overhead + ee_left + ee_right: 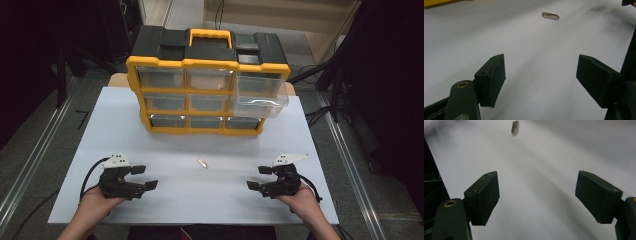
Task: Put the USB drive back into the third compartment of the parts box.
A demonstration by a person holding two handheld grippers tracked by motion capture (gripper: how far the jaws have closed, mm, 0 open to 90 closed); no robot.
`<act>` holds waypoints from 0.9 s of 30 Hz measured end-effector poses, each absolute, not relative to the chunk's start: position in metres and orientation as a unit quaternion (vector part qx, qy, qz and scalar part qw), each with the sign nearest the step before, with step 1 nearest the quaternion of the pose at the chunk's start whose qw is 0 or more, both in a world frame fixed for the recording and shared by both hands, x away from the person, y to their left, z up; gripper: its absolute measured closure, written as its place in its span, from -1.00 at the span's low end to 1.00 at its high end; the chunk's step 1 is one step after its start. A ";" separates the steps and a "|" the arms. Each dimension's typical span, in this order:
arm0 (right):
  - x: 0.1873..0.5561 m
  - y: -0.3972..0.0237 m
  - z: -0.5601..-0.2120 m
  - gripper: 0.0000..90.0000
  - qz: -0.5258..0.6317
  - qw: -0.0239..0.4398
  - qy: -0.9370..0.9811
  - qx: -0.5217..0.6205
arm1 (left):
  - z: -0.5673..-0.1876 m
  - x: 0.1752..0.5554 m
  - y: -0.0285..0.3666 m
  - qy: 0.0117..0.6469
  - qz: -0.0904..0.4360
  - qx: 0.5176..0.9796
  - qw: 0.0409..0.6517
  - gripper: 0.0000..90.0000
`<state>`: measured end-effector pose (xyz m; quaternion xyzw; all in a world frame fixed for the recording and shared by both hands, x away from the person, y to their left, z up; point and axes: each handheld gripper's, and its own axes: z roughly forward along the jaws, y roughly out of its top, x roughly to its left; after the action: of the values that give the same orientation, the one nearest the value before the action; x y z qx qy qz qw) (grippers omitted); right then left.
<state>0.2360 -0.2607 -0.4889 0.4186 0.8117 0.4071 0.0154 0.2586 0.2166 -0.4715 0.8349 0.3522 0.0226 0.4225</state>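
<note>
On the white counter (125, 125), toward its far edge: a black-and-yellow drawer organizer (207, 82), upright, three rows of clear drawers facing the near side. Upper-right drawer (261, 97) pulled out, overhanging the front face and reaching toward the counter's right edge. Between the organizer and the near edge, a broad bare stretch of white surface.

Near the middle of that stretch, a small metal piece (202, 163), lying flat, well apart from the organizer and from both claws. Seen also far ahead in the left gripper view (550, 15) and the right gripper view (515, 127), bare counter all around it.

At the near left, the left claw (142, 177), held in a hand (95, 202) coming in over the near edge; jaws spread wide, nothing between them, just white surface in the gap (540, 82). At the near right, the right claw (260, 177), held in the other hand (302, 200); jaws likewise wide apart and holding nothing (536, 200). Both pointing inward toward the middle, with the metal piece between them and slightly farther off. Right hand close to the counter's right near corner; left hand well inside the left edge.
</note>
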 end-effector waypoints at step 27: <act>0.236 -0.260 -0.489 -0.60 0.400 0.010 0.817 0.414 | -0.470 0.264 0.220 0.356 0.016 0.831 0.426 -0.44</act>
<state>0.2364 -0.2597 -0.4888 0.4141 0.8175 0.4002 0.0103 0.2639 0.2202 -0.4698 0.8312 0.3565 0.0165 0.4263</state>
